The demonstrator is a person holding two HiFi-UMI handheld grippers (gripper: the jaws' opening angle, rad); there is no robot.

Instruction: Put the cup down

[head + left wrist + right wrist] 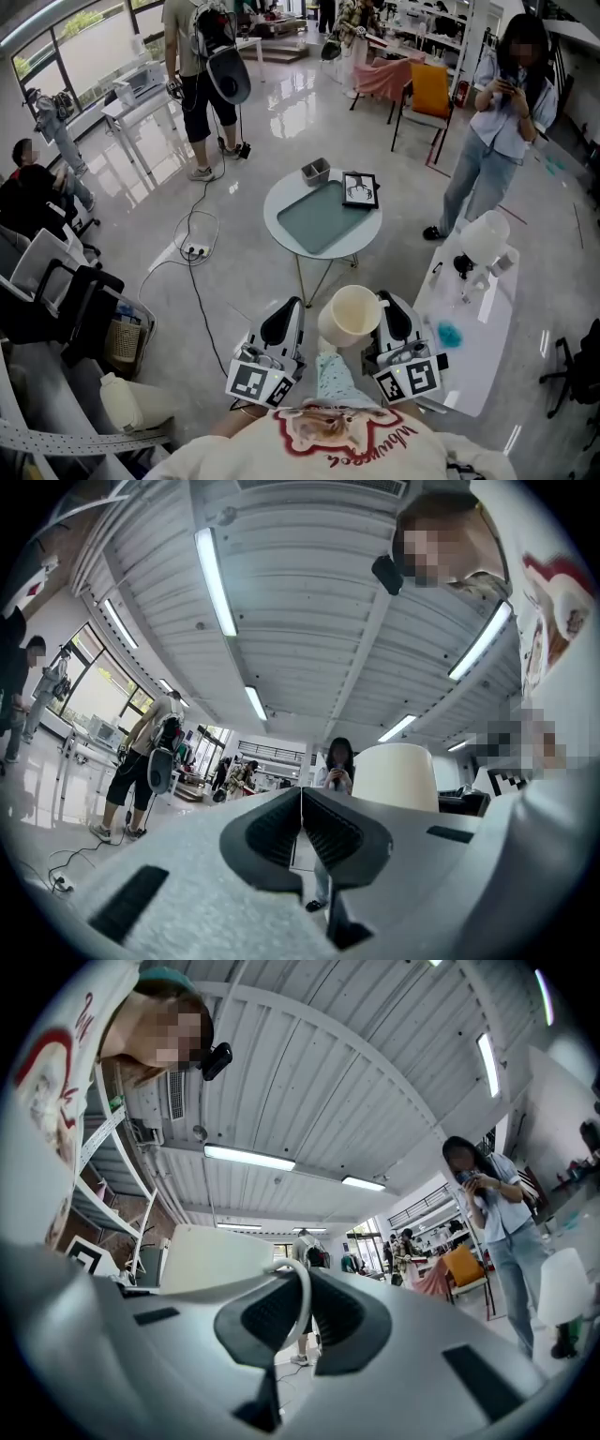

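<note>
Between the two grippers, in the air short of the round white table, sits the cream, smooth-walled cup. The right gripper is clamped on its thin loop handle. The left gripper is pinched together on nothing. The cup looks light and rigid, yet it may swing, so the handle is the sensible hold.

You stood on a glossy grey floor. A round white table was ahead of you, a long white bench at your right, windows far left, strip lights overhead.
</note>
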